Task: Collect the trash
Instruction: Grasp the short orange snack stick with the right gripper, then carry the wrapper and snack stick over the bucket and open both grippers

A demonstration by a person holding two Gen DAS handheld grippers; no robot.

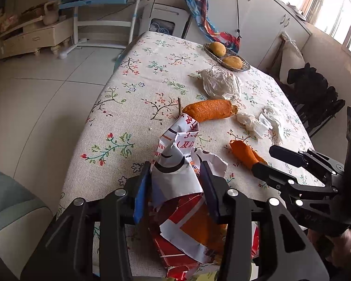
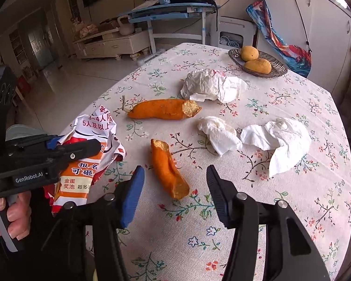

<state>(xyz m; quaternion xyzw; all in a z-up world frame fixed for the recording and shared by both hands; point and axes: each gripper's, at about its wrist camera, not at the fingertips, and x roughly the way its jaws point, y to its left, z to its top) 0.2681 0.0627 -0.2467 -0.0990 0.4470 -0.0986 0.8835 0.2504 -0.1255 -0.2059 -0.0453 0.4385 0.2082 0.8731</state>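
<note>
Right gripper lines up on the nearer peel
Right gripper (image 2: pixel 174 180) fingers spread, orange peel (image 2: pixel 169 169) lengthwise between them at frame centre; left gripper (image 1: pixel 175 175) clamps crumpled flyer (image 1: pixel 175 180)

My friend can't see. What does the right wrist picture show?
The right tool hangs open over a small orange peel on a flowery tablecloth. The left tool pinches a crumpled flyer; crumpled tissues lie nearby.

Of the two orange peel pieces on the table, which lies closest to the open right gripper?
The shorter peel piece, lying just ahead of the right gripper, between its open fingers. The longer peel piece, with a stem, lies farther back near the crumpled paper.
</note>
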